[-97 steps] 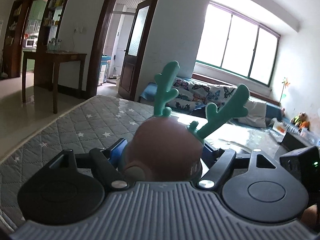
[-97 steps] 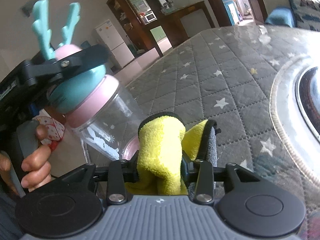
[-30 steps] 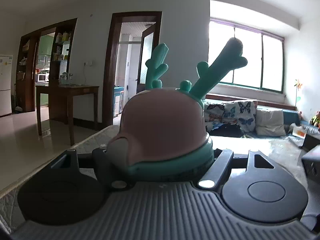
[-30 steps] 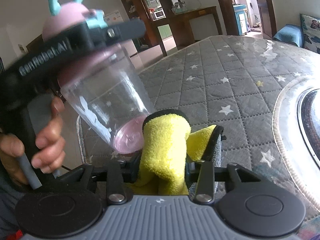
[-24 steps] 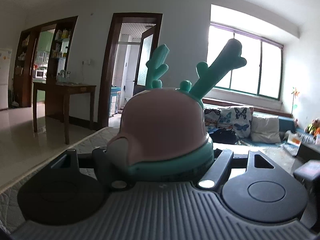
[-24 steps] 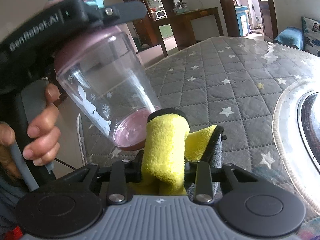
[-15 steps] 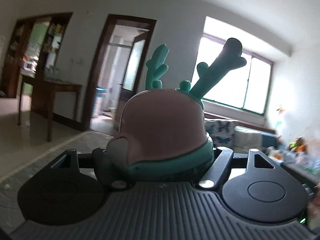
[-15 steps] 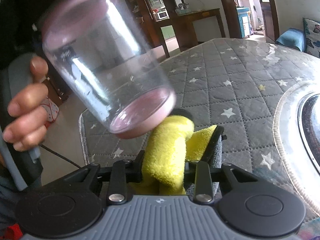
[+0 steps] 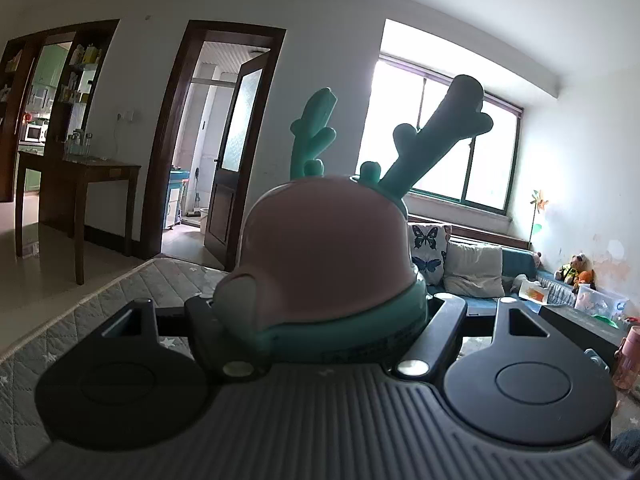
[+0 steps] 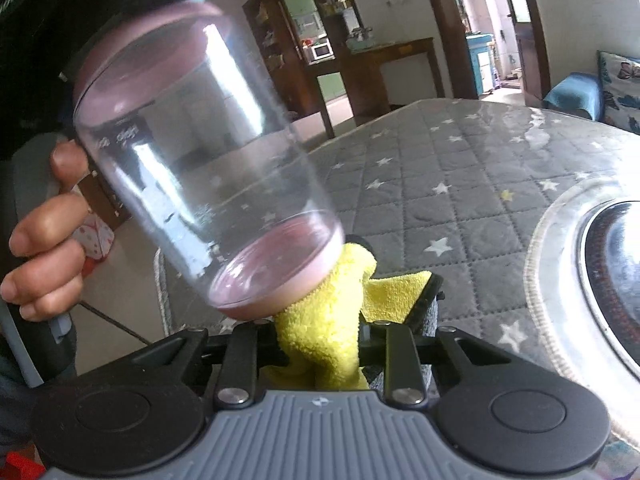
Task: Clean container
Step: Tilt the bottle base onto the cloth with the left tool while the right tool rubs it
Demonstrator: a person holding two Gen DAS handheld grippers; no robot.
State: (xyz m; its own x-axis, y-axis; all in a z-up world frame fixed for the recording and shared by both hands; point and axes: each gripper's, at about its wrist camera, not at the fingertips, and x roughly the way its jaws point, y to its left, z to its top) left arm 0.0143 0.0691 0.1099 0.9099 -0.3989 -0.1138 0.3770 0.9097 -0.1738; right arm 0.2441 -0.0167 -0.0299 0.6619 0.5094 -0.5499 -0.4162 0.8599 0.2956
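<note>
My left gripper (image 9: pixel 326 320) is shut on the container's lid (image 9: pixel 328 256), a pink dome with a teal band and teal antlers (image 9: pixel 436 140). In the right wrist view the container's clear body (image 10: pixel 200 168) with a pink base hangs tilted in the air, held from above by the left gripper. My right gripper (image 10: pixel 320 336) is shut on a yellow cloth (image 10: pixel 324 320). The cloth's top presses against the edge of the container's pink base.
A grey quilted star-patterned mat (image 10: pixel 440 184) covers the table below. A round glass-rimmed cooktop (image 10: pixel 592 264) lies at the right. A sofa with cushions (image 9: pixel 472 272) and a dark side table (image 9: pixel 72 184) stand beyond.
The container has swung closer to the right wrist camera and tilted, its base now over the cloth. The left wrist view has turned slightly. Both grips are unchanged.
</note>
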